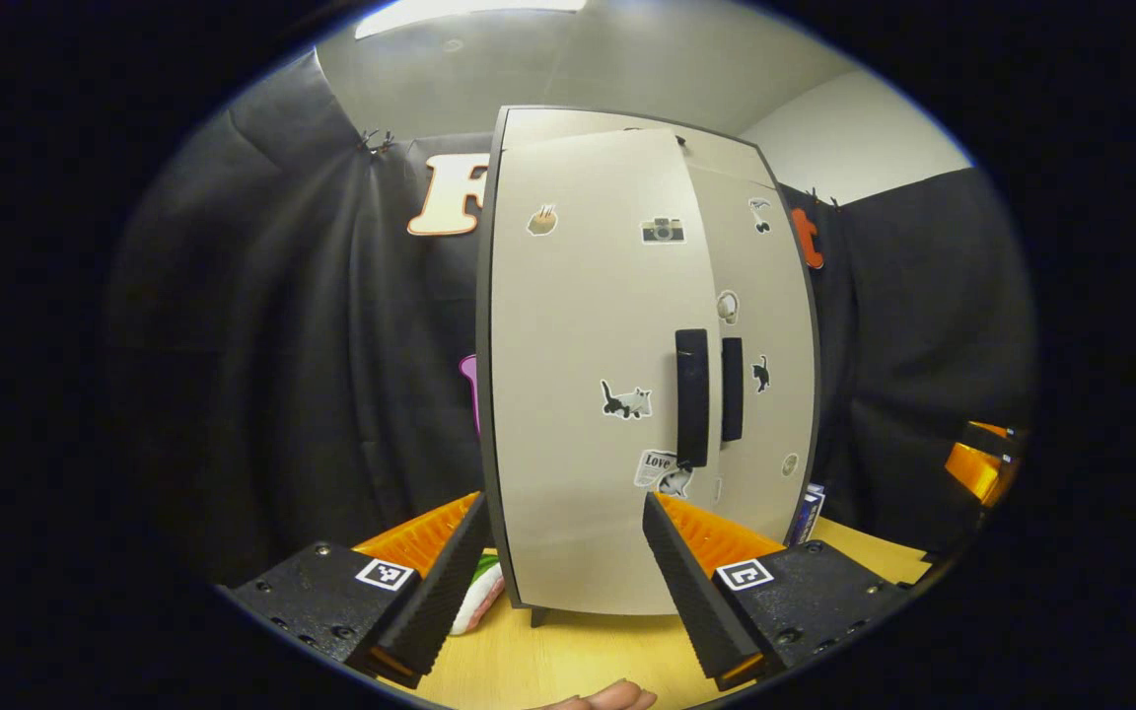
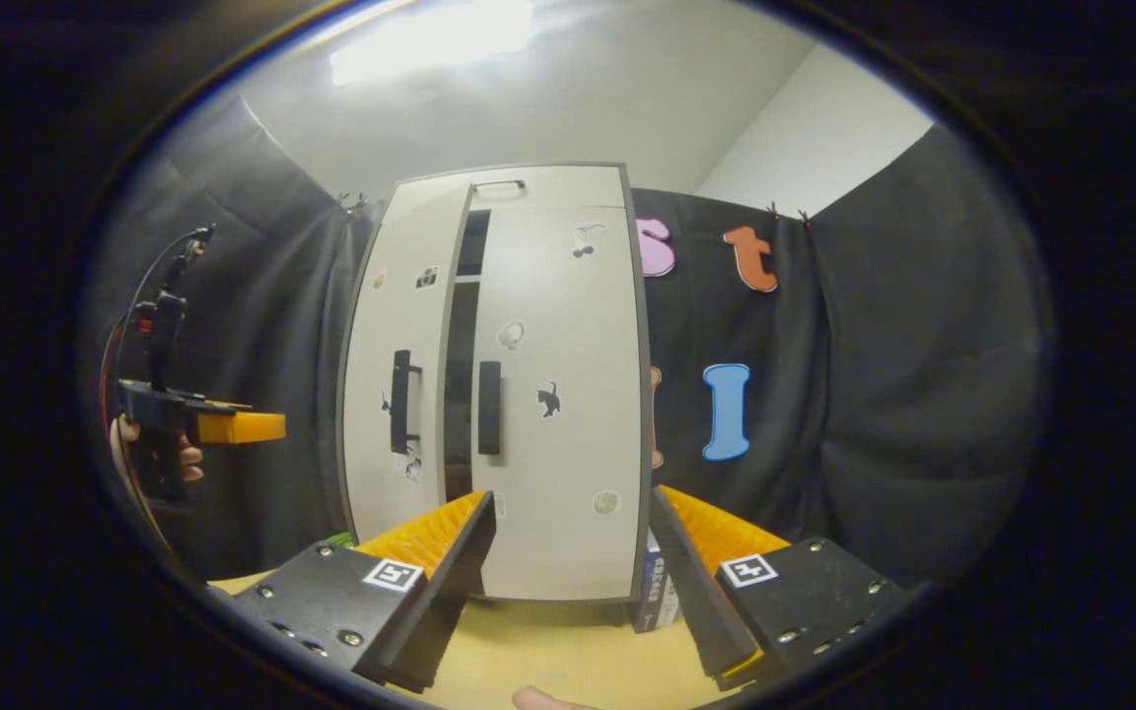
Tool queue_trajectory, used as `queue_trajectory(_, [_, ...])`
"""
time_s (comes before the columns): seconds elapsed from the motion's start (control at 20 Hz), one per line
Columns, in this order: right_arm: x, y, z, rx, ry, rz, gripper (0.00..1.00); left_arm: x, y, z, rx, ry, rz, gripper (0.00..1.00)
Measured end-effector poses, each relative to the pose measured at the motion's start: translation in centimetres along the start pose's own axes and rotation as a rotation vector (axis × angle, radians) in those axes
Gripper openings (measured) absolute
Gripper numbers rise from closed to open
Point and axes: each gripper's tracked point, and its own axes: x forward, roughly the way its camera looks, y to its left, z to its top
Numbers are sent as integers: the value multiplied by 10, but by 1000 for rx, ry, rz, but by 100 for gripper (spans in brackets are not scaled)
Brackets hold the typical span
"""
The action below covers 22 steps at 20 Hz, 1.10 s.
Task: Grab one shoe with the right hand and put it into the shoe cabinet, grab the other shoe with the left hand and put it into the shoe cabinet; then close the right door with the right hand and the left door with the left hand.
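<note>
The shoe cabinet [image 2: 499,394] is standing upright on the wooden tabletop [image 2: 558,646], against the black cloth wall. Its right door [image 2: 558,394] is sitting flush with the frame, while the left door [image 2: 392,394] is hanging slightly ajar — a dark gap is showing between the two, with the left handle [image 2: 400,399] standing proud of the right handle [image 2: 489,406]. No shoe is lying on the visible tabletop, so I judge both are already inside.

The left gripper [image 1: 558,582] is facing the left door [image 1: 593,375] squarely, jaws spread wide and holding nothing, apparently lined up to push the panel home. In the right gripper view this tool [image 2: 195,424] is showing at the far left, held in a hand [image 2: 169,459] and well apart from the cabinet.

The right gripper [image 2: 568,582] is also gaping wide and empty, hanging back in front of the cabinet — its share of the work appears done.

A pink-and-green item [image 1: 479,597] is peeking out beside the cabinet's base; its identity cannot be told.
</note>
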Motion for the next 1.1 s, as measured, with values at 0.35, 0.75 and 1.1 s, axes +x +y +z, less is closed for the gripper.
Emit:
queue_trajectory(0.35, [2, -3, -7, -28, 7, -17, 94, -26, -6, -16, 28, -48, 69, 98])
queue_trajectory(0.75, [-5, -9, -8, -97, -53, -61, 94, -55, -11, -45, -40, -68, 145, 96])
queue_trajectory(1.1, [-23, 4, 1, -41, -94, 3, 94, -69, -12, -26, -41, -132, 154, 94])
